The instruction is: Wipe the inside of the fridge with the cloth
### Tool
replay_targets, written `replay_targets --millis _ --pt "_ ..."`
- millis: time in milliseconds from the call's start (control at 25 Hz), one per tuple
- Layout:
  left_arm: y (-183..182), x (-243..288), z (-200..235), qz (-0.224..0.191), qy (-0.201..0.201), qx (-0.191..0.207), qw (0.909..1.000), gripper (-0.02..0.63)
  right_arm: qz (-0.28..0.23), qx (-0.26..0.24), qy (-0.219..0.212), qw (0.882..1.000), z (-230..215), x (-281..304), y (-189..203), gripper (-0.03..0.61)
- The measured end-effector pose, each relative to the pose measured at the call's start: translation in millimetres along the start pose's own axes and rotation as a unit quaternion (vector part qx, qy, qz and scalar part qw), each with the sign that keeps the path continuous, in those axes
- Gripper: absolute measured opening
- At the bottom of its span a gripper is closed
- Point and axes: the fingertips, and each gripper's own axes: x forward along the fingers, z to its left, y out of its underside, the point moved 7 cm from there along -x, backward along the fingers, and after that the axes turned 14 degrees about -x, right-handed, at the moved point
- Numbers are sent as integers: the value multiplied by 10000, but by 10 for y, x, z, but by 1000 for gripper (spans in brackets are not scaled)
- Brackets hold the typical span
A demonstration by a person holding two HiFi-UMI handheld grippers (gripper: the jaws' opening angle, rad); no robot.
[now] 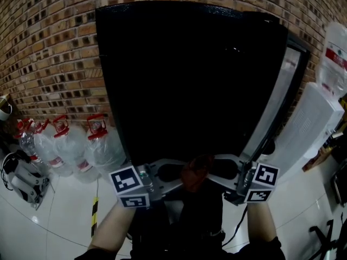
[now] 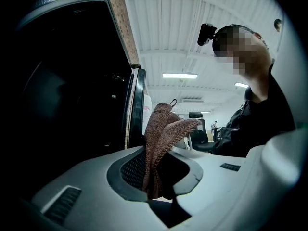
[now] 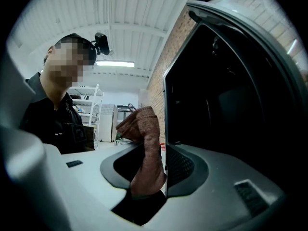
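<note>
The left tool [image 2: 161,174] is pressed shut on a reddish-brown knitted cloth [image 2: 163,129]. The right tool [image 3: 150,170] pinches the same cloth from the opposite side, so it bunches up between the two tips. Just beyond both tools stands the tall black fridge [image 1: 190,80], its door [image 1: 276,99] swung open past the right tool.

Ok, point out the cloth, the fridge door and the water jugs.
cloth [image 2: 160,138]: left gripper view, its folded middle.
fridge door [image 1: 274,104]: head view, its pale strip.
water jugs [image 1: 103,149]: head view, nearest jug's body.
</note>
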Motion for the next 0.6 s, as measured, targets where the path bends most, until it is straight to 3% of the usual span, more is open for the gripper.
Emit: replay_targets --millis 160,400,560,600 --pt "-142 -23 67 -297 -195 -39 9994 67 -81 -75 436 9990 -38 -62 -19 152" --pt "-397 118 187 -643 -635 363 9952 67 399 -962 1437 9841 2 26 -22 121" --pt "-512 203 280 -796 -586 361 9944 67 349 -1061 1832 9767 85 -52 -17 120" --pt "-541 217 309 -849 -560 333 9943 67 314 -1045 1934 9750 103 -105 -21 82"
